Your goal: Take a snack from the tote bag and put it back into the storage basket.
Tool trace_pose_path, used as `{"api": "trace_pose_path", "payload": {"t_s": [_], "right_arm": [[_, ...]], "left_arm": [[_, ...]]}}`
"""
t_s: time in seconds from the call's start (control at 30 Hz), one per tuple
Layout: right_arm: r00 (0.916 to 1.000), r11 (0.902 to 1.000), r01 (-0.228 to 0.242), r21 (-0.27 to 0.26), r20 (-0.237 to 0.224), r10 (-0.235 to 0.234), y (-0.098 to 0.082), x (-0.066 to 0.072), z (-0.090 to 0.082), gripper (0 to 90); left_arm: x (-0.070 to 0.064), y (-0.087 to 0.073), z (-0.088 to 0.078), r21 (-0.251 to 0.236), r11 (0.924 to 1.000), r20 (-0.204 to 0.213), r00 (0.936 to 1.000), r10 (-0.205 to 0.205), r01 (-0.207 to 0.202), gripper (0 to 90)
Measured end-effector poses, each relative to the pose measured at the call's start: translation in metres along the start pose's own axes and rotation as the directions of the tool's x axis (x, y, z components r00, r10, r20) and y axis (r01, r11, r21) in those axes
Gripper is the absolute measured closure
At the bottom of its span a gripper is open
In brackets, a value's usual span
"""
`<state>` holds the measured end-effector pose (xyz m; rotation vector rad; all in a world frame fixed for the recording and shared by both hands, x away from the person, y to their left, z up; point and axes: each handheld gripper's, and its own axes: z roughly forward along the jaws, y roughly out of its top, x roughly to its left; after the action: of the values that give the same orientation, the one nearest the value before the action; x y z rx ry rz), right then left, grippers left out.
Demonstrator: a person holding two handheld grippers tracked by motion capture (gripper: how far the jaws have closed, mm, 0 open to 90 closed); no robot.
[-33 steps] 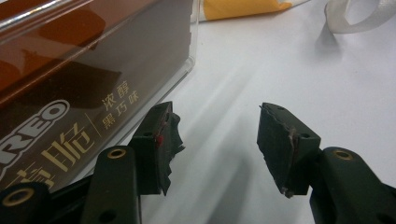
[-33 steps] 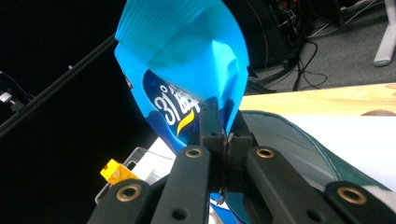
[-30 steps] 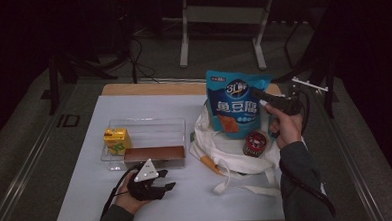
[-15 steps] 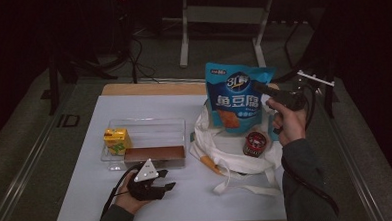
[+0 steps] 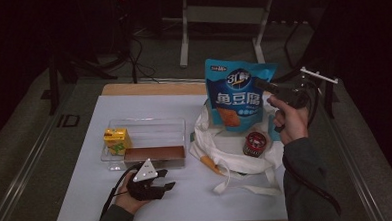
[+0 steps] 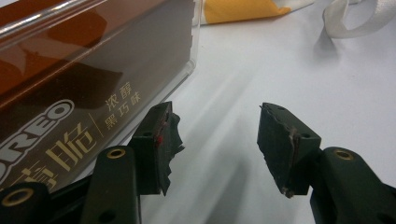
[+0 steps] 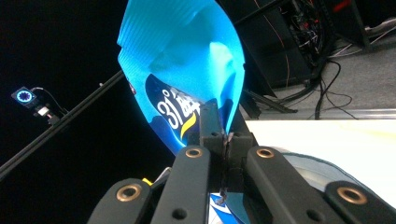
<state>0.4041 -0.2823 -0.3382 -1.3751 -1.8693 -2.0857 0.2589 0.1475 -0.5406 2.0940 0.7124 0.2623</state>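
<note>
A blue snack bag (image 5: 237,96) hangs in the air above a white tote bag (image 5: 236,151), with my right gripper (image 5: 265,86) shut on its right edge. In the right gripper view the jaws pinch the blue snack bag (image 7: 187,70) at my right gripper (image 7: 224,135). My left gripper (image 5: 164,179) rests on the white table near the front edge, open and empty. In the left gripper view my left gripper (image 6: 217,140) stands just right of a clear box (image 6: 93,70) that holds a brown Oreo pack. A red-lidded can (image 5: 254,144) lies on the tote bag.
The clear box (image 5: 145,130) sits left of centre with a yellow carton (image 5: 117,141) and the brown Oreo pack (image 5: 155,153) inside. An orange patch (image 5: 209,165) and the tote's straps (image 5: 237,186) trail over the table. A metal stand (image 5: 225,19) is beyond the table.
My right gripper has lifted the blue snack bag a little higher above the tote bag. The left gripper has stayed in place.
</note>
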Motion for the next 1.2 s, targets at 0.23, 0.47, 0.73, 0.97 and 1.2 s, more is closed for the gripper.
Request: {"api": "trace_pose_path", "payload": {"t_s": [0.23, 0.47, 0.73, 0.97, 1.2], "right_arm": [[0.9999, 1.0, -0.004, -0.007, -0.011, 0.004, 0.003, 0.006, -0.002, 89.9], [0.9995, 0.9999, -0.006, -0.013, -0.032, 0.006, 0.007, 0.011, -0.004, 89.9], [0.9981, 0.9997, -0.019, -0.017, -0.059, 0.018, 0.009, 0.016, -0.006, 89.9], [0.9963, 0.9994, -0.025, -0.023, -0.082, 0.024, 0.009, 0.02, -0.005, 89.8], [0.9914, 0.9987, -0.042, -0.027, -0.125, 0.039, 0.009, 0.025, -0.001, 89.8]], "left_arm": [[0.0, 0.0, 0.0, 0.001, 1.0, 0.001, 1.0, 0.0, 0.0, 46.2], [0.0, 0.0, 0.0, 0.0, 1.0, 0.001, 1.0, 0.002, -0.002, 46.1], [0.0, 0.0, 0.0, 0.001, 1.0, 0.004, 1.0, 0.0, 0.0, 46.0], [0.0, 0.0, 0.0, 0.001, 1.0, 0.007, 1.0, 0.0, 0.0, 45.8], [0.001, 0.0, 0.0, 0.002, 1.0, 0.005, 1.0, -0.003, 0.003, 45.8]]}}
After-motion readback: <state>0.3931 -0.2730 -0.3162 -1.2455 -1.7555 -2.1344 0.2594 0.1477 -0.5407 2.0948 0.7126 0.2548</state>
